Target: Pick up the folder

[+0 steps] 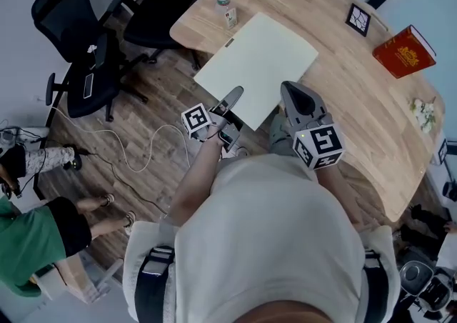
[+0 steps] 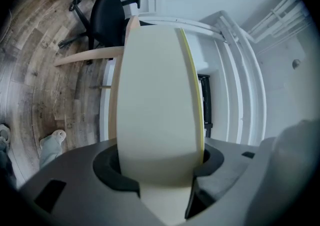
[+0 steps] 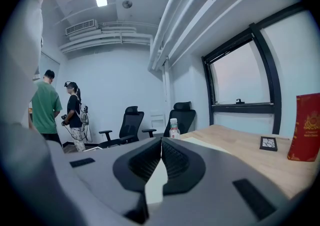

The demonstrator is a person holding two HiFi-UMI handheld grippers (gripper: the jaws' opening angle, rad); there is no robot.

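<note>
Person's pale shirt (image 1: 285, 229) up front. Left tool (image 1: 235, 93) clamped on folder (image 1: 260, 64) near edge; folder overhangs tabletop (image 1: 357, 93). Right tool (image 1: 288, 88) pinched closed, empty, beside folder.

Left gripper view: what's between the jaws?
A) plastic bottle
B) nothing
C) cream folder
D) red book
C: the cream folder fills the gap between the jaws of the left gripper, and both pads press on its edge.
</note>
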